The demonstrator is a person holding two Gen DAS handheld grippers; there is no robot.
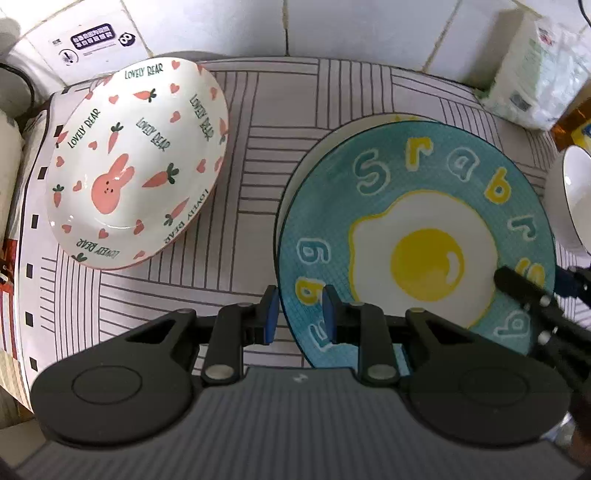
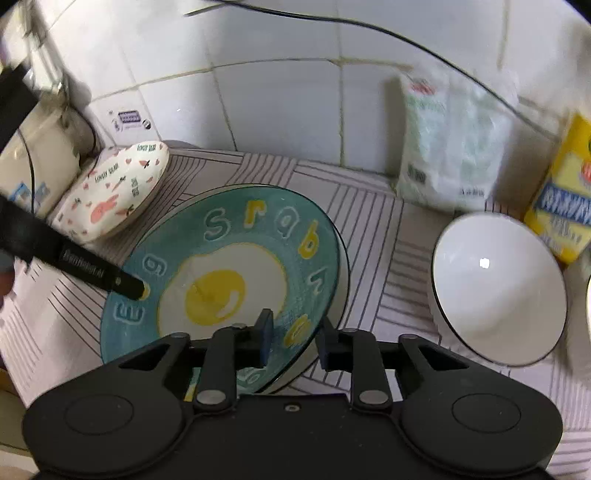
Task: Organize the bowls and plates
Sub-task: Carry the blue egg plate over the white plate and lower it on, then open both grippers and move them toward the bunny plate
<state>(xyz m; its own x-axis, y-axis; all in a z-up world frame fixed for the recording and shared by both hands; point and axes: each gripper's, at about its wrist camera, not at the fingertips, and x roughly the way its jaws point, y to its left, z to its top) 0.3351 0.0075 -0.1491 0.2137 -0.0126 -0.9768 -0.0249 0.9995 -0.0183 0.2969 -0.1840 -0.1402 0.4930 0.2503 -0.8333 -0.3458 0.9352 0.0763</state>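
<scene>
A teal plate with a fried-egg print point(image 1: 417, 236) lies on the striped cloth, on top of a white plate whose rim shows under it. My left gripper point(image 1: 300, 317) straddles the teal plate's left rim, blue pads on either side with a gap. My right gripper point(image 2: 293, 338) straddles its right rim point(image 2: 325, 280) the same way. The teal plate also shows in the right wrist view point(image 2: 221, 266). A white bunny-and-carrot plate point(image 1: 136, 162) leans tilted at the far left. A white bowl point(image 2: 498, 288) stands at the right.
A tiled wall point(image 1: 332, 26) closes the back. A paper-wrapped pack point(image 2: 447, 147) and a yellow box point(image 2: 565, 195) stand at the back right. A cream appliance point(image 2: 40, 147) sits at the left edge. The striped cloth point(image 1: 258, 184) covers the counter.
</scene>
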